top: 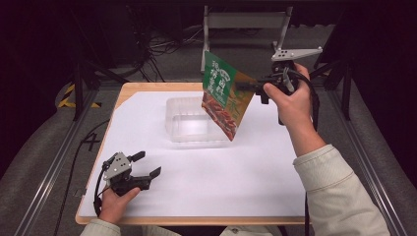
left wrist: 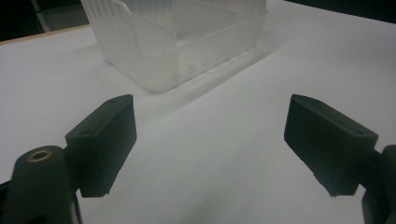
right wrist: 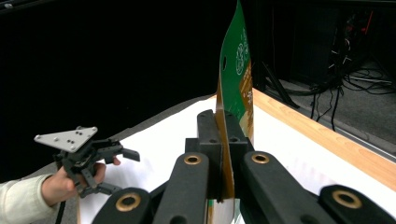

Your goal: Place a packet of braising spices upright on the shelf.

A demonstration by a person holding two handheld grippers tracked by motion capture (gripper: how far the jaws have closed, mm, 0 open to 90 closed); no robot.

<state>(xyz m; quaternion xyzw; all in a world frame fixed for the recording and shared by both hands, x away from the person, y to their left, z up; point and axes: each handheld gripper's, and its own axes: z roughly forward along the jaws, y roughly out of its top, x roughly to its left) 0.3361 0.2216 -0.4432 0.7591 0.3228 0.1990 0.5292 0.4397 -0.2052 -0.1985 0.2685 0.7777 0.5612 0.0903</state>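
Observation:
A green and orange snack bag [top: 223,93] hangs tilted in the air above the right end of a clear plastic container [top: 189,123]. My right gripper [top: 244,87] is shut on the bag's right edge, and a hand holds it up at the far right. In the right gripper view the two jaws pinch the bag [right wrist: 238,70] edge-on, gripper [right wrist: 222,128]. My left gripper [top: 150,163] rests open near the table's front left corner. The left gripper view has its jaws wide apart, gripper [left wrist: 210,112], with nothing between them and the container [left wrist: 177,42] ahead.
A white sheet [top: 221,172] covers the wooden table [top: 147,87]. Dark floor, cables and a metal frame [top: 243,22] lie beyond the far edge. Metal rails run along both sides. The left gripper [right wrist: 119,171] shows far off in the right gripper view.

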